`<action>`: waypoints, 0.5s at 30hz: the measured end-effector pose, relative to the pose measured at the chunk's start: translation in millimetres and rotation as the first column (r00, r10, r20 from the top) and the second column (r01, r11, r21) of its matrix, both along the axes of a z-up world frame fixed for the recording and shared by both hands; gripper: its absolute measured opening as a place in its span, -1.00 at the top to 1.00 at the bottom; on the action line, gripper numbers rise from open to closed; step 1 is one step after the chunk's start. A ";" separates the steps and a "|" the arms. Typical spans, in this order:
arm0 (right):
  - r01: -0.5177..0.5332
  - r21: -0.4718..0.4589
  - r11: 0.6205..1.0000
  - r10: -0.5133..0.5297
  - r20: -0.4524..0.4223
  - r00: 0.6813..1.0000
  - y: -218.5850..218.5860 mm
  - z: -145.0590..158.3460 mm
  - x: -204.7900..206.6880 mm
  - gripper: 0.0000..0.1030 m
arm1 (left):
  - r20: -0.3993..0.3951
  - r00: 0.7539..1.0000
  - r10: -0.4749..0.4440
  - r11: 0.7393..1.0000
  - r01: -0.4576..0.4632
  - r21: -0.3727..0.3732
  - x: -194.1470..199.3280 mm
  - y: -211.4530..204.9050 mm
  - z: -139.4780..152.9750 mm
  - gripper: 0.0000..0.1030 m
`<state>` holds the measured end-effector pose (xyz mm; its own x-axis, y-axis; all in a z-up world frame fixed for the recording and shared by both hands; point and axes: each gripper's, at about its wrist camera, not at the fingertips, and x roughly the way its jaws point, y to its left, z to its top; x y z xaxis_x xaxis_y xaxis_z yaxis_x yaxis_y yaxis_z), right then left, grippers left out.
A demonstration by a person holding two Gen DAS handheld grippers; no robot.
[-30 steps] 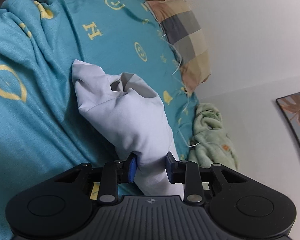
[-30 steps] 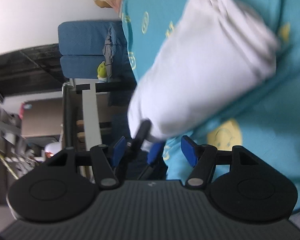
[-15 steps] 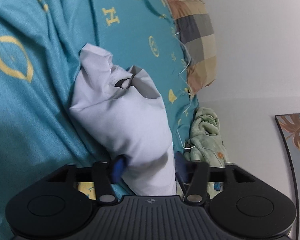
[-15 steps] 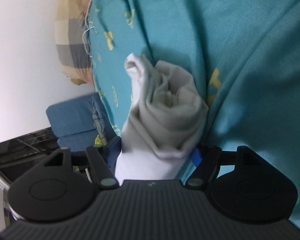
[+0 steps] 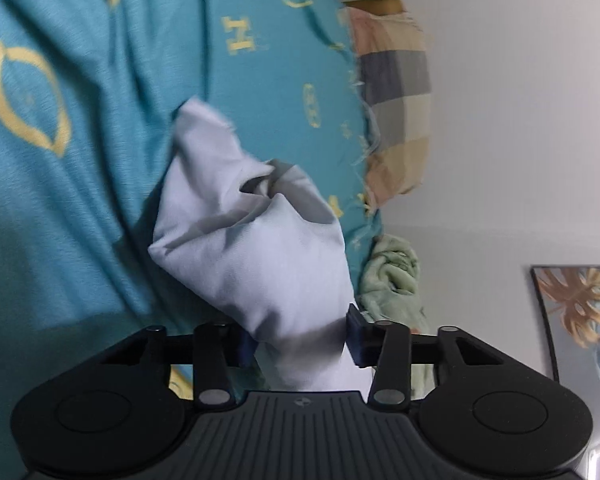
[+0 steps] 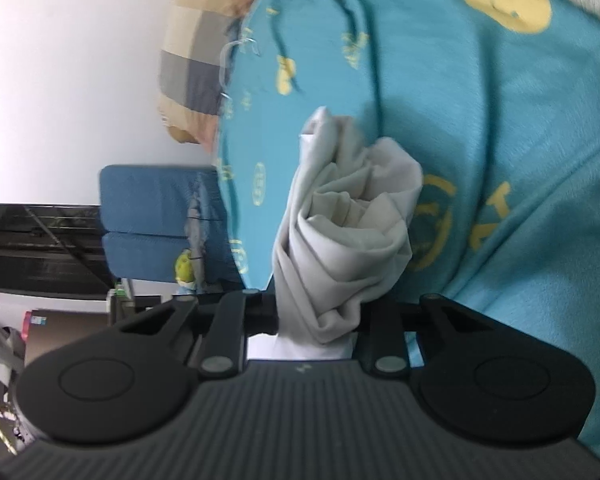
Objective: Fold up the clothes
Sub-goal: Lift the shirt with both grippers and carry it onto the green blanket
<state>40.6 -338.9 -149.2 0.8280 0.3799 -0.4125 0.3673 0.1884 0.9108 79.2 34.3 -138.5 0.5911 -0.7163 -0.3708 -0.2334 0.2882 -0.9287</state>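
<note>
White cloth (image 5: 260, 256) gripped at both ends over the bed (image 5: 80, 200).
Left tool (image 5: 300, 344) and right tool (image 6: 318, 320) are closing, each clamped on it.

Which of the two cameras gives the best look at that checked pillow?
The left wrist view: the checked pillow shows large and fairly sharp, with its grey, peach and yellow squares, against the wall. The right wrist view catches the checked pillow too, but blurred and partly behind the teal blanket.

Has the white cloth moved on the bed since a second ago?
Yes. In the right wrist view, the white cloth spread wide over the teal bedspread before; now it is bunched between the right gripper, whose jaws are closing.
</note>
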 end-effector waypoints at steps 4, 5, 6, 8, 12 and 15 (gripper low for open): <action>0.034 0.024 0.999 -0.035 0.052 0.998 -12.3 28.3 -16.2 0.48 | 0.076 0.995 -0.057 0.998 0.056 0.022 -6.2 -18.9 45.0 0.20; 0.048 0.032 0.998 -0.050 0.069 0.996 -17.8 36.4 -21.0 0.48 | 0.089 0.993 -0.075 0.997 0.073 0.028 -6.0 -31.6 59.0 0.20; 0.063 0.040 0.997 -0.066 0.085 0.994 -23.6 44.6 -25.9 0.48 | 0.103 0.990 -0.093 0.995 0.090 0.034 -5.9 -44.2 73.0 0.20; 0.103 0.058 0.993 -0.109 0.112 0.988 -43.1 64.3 -34.5 0.48 | 0.132 0.982 -0.136 0.990 0.130 0.053 -3.8 -75.1 102.1 0.20; 0.190 0.036 0.981 -0.193 0.164 0.967 -109.7 115.3 -50.3 0.48 | 0.188 0.953 -0.236 0.972 0.229 0.057 14.8 -168.8 155.5 0.19; 0.262 -0.021 0.965 -0.251 0.219 0.943 -173.0 160.5 -61.0 0.48 | 0.234 0.921 -0.311 0.950 0.309 0.048 31.8 -247.7 192.8 0.19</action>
